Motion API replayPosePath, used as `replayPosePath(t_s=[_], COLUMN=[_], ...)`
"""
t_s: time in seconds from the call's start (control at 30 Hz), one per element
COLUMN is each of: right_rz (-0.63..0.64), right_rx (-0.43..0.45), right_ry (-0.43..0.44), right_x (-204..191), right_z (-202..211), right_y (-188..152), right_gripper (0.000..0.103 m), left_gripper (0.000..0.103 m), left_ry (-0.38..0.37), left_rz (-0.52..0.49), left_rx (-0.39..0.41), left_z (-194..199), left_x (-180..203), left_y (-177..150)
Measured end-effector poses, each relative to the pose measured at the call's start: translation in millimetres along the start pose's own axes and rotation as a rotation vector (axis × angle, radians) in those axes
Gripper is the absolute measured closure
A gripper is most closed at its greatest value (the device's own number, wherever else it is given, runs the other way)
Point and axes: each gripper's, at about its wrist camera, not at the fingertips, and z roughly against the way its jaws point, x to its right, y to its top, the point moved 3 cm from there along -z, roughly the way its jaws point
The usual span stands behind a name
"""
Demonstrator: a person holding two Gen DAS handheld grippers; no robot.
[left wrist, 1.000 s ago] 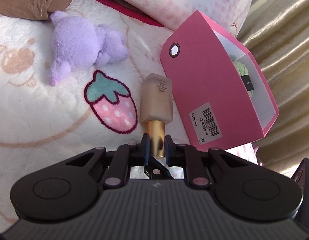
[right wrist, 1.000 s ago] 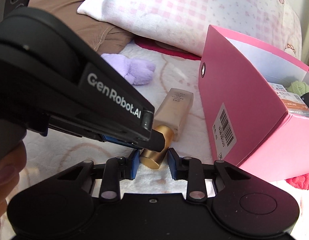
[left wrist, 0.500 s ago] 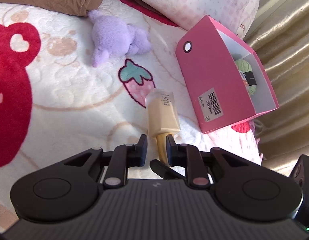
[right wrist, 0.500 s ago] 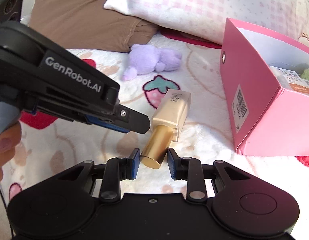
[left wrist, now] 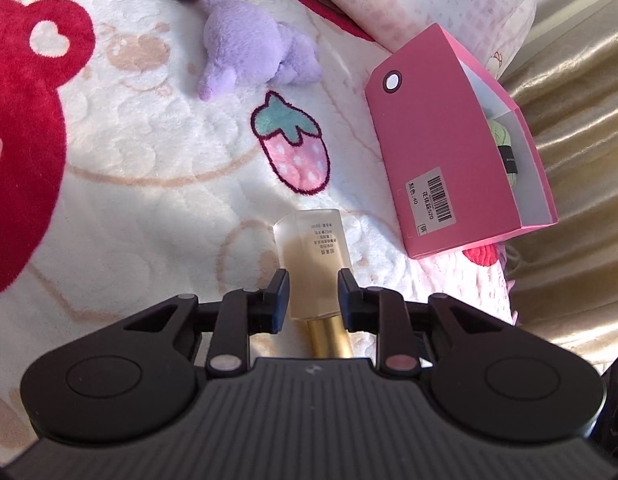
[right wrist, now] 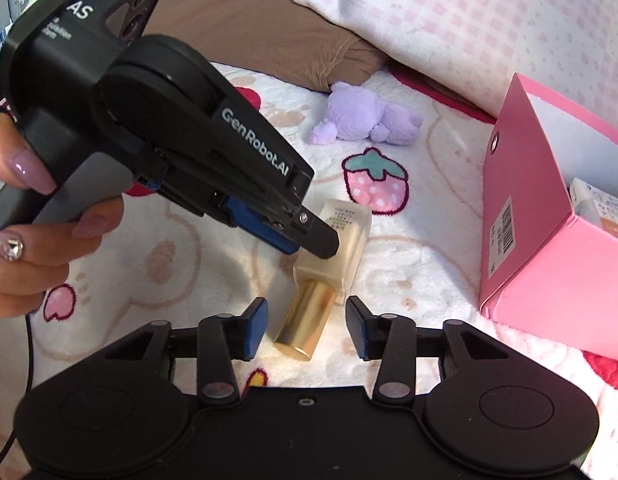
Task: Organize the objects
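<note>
A beige foundation bottle with a gold cap lies on the white blanket. My left gripper is open, its fingers on either side of the bottle's frosted body near the cap. In the right wrist view the bottle points away, with its gold cap between the open fingers of my right gripper, not touching. The left gripper reaches in from the left over the bottle. An open pink box lies to the right, also in the right wrist view.
A purple plush toy lies beyond the bottle, also in the right wrist view. Green yarn sits in the box. A pink checked pillow and a brown cushion lie at the back. Gold curtain hangs right.
My left gripper let go of the gold cap, opened wider and now straddles the bottle's body. My right gripper opened wider around the cap. Both pulled back from the box.
</note>
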Motion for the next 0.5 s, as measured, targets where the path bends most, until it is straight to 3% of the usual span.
replayPosePath(t_s=[0.03, 0.27, 0.4, 0.5], right_rz=[0.005, 0.004, -0.085, -0.240], right_rx=[0.003, -0.023, -0.063, -0.058], right_ry=[-0.004, -0.026, -0.014, 0.022], right_x=[1.0, 5.9, 17.9, 32.0], right_z=[-2.4, -22.9, -33.5, -38.4], right_y=[2.9, 11.2, 9.0, 5.9], right_gripper=[0.044, 0.044, 0.046, 0.048], left_gripper=[0.079, 0.078, 0.074, 0.072], left_ry=[-0.014, -0.043, -0.027, -0.020], left_rz=[0.017, 0.047, 0.019, 0.053], left_rx=[-0.004, 0.000, 0.006, 0.008], left_z=[-1.2, -5.6, -8.0, -10.6], left_x=[-1.7, -3.5, -0.3, -0.1], left_y=[0.4, 1.0, -0.8, -2.1])
